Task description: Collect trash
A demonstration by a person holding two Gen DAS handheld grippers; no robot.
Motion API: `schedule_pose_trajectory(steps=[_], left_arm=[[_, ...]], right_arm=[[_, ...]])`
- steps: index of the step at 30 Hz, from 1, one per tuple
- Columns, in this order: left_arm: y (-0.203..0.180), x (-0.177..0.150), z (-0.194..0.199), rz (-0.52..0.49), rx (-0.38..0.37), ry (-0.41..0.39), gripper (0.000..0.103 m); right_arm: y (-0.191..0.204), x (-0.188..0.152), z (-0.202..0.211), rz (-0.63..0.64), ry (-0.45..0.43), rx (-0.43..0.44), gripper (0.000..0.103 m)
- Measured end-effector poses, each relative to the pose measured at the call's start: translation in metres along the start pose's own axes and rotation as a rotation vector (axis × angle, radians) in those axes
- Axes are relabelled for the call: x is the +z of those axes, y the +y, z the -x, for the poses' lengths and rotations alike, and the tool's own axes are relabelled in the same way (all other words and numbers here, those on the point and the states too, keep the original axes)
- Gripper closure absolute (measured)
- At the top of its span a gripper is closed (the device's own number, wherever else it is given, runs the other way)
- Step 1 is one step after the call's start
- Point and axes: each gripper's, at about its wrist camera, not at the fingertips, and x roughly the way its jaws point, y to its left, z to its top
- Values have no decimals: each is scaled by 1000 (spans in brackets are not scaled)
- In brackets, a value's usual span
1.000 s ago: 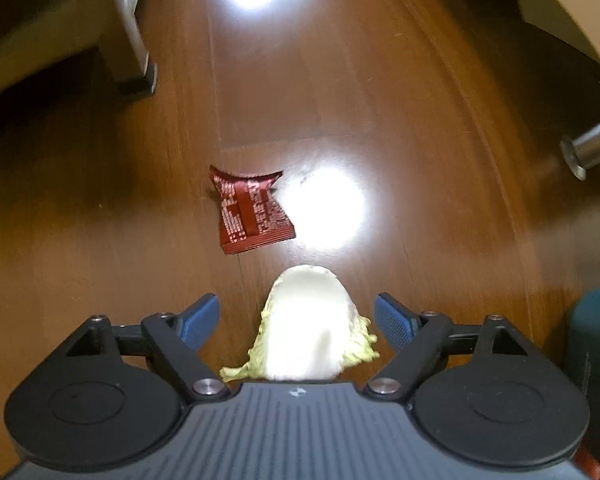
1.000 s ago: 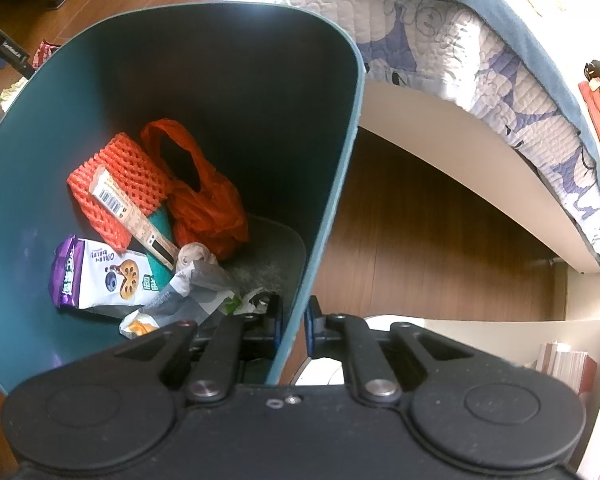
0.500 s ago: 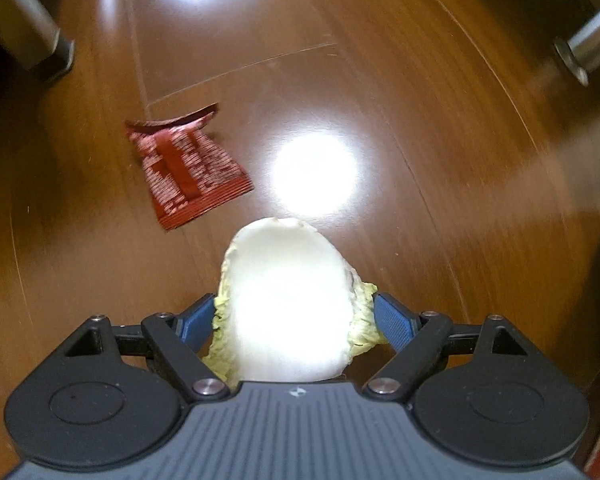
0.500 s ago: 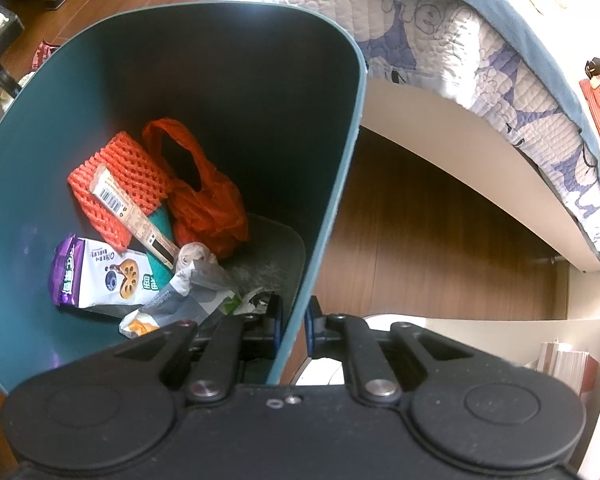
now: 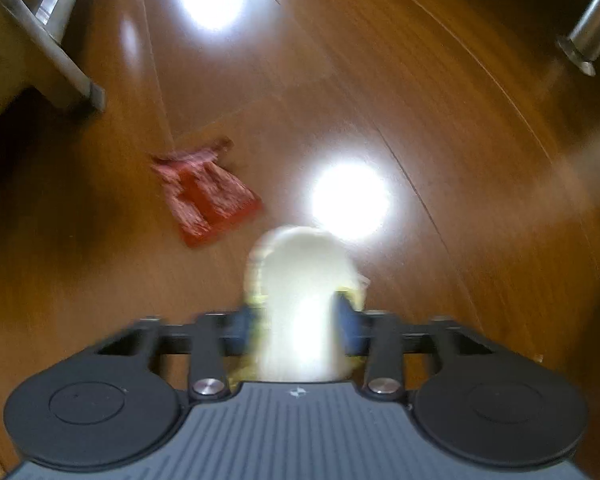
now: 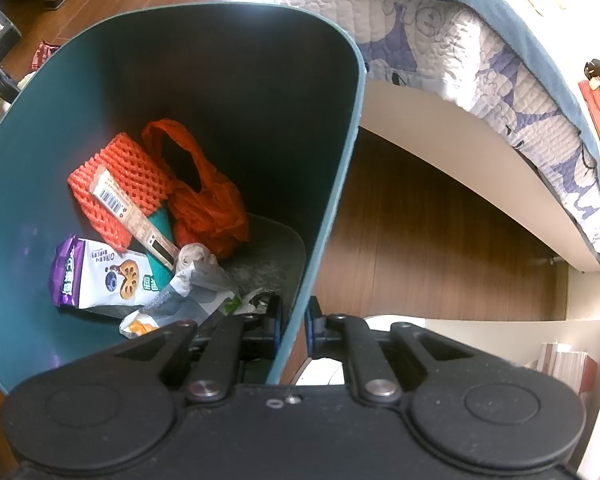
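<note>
A pale cabbage leaf [image 5: 300, 272] with yellow-green frills lies on the wooden floor between the blue pads of my left gripper [image 5: 296, 320]. The jaws are closing and the pads press its sides. A red snack wrapper [image 5: 208, 196] lies flat on the floor just beyond, to the left. My right gripper [image 6: 292, 324] is shut on the wall of a teal trash bin [image 6: 228, 60], one finger inside and one outside. In the bin lie an orange foam net [image 6: 116, 184], an orange plastic bag [image 6: 208, 208], a purple-and-white pouch [image 6: 96, 276] and crumpled wrappers.
A metal furniture leg [image 5: 60, 64] stands at the far left of the floor and a round metal leg [image 5: 592, 36] at the far right. A bed with a quilted cover [image 6: 480, 48] runs to the right of the bin. Books [image 6: 564, 364] stand low right.
My left gripper came down over the cabbage leaf and its jaws closed in from wide open onto the leaf's sides. The right gripper and the bin stayed still.
</note>
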Motion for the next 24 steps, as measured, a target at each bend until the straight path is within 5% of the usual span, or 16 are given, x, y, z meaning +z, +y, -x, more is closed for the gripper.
schedule_pose_trajectory(steps=[2,8,15,24], left_arm=[[6,1,9,39,-16,-8,90],[5,-1,31,16,-56,-19,98],[-22,-7,65,-117,6,-77,98],[-19,3,162,-157,-63,-206,98]], right_arm=[[0,1,1,4,-4,-1,93],[0,4,1,8,-13,-2,93],[-1,9,1,-1,-30,4,93],[1,19,0,13,-39,4,94]])
